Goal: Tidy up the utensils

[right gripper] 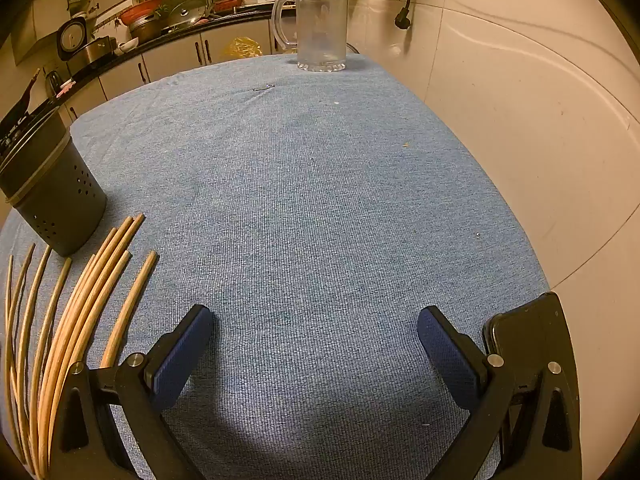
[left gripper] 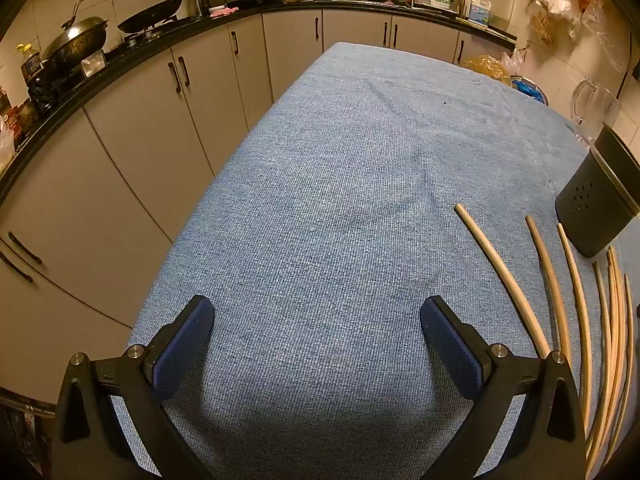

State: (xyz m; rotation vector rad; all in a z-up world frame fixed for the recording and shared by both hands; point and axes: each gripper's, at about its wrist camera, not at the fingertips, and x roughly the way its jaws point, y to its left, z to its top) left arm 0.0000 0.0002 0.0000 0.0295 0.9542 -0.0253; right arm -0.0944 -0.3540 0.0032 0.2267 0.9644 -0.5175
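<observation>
Hovering over a desk [left gripper: 340, 200] covered in blue cloth, the left hand-held gripper [left gripper: 318, 340] had its jaws spread wide, with only bare cloth between the blue pads [left gripper: 182, 350]. To its right lay a loose fan of wooden chopsticks [left gripper: 560, 300], spread on the cloth side by side, some apart and some bunched close together. Just beyond their far tips stood a dark holder [left gripper: 600, 208] with small holes in its wall, upright on the desk, and behind that a clear glass mug [left gripper: 592, 108] near the far edge. The right hand-held gripper [right gripper: 316, 340] was likewise spread wide, angled down at the cloth, nothing between its pads [right gripper: 448, 356]. In its view the chopsticks [right gripper: 92, 292] lay at the left, well clear of its fingers, with the holder [right gripper: 52, 192] just past their tips and nothing visible inside it from this angle. The glass mug [right gripper: 320, 24] stood upright at the far end of the desk [right gripper: 320, 200], close to the tiled wall [right gripper: 520, 120]. Neither gripper touched any chopstick. A kitchen counter [left gripper: 120, 64] with pans ran along the room on the left, beyond the desk, above pale cupboards [left gripper: 168, 128].
</observation>
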